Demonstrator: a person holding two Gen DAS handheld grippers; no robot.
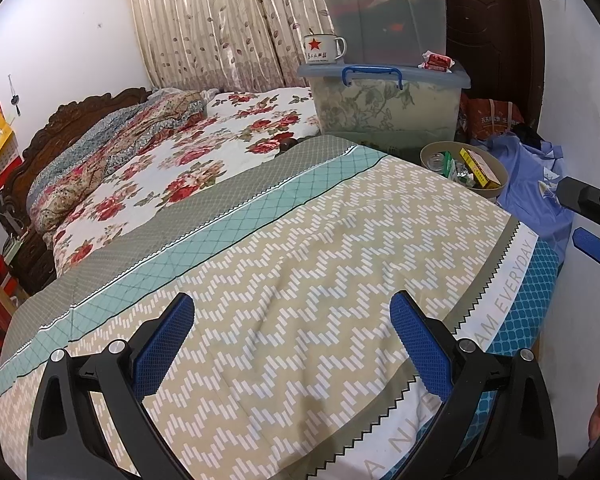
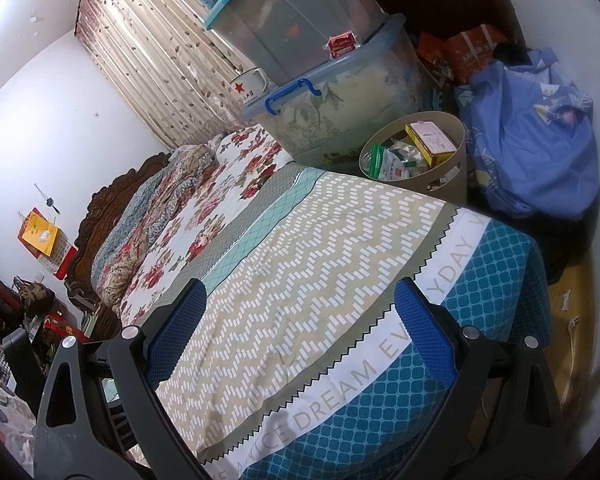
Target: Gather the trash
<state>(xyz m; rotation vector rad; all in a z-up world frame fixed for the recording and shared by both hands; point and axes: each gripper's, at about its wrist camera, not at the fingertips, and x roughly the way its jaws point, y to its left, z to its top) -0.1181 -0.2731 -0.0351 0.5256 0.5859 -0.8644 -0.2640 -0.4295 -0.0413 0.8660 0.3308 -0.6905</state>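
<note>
A tan round bin (image 1: 496, 168) (image 2: 452, 140) stands beside the bed's far corner, filled with trash: a yellow box (image 1: 480, 168) (image 2: 430, 140), green-and-white packets (image 2: 384, 160) and wrappers. My left gripper (image 1: 292, 312) is open and empty, hovering over the zigzag-patterned bedspread (image 1: 300, 260). My right gripper (image 2: 300, 300) is open and empty over the same bedspread (image 2: 300, 260), near its foot edge. The right gripper's fingers also show at the right edge of the left wrist view (image 1: 592, 240).
Stacked plastic storage boxes (image 1: 388, 100) (image 2: 332, 80) stand behind the bin, with a star-marked enamel mug (image 1: 324, 50) (image 2: 250, 84) and red packets (image 1: 436, 62) (image 2: 342, 44) on the lower lid. A heap of blue cloth (image 1: 528, 168) (image 2: 532, 140) lies right of the bin. Floral bedding (image 1: 160, 152) covers the bed's head.
</note>
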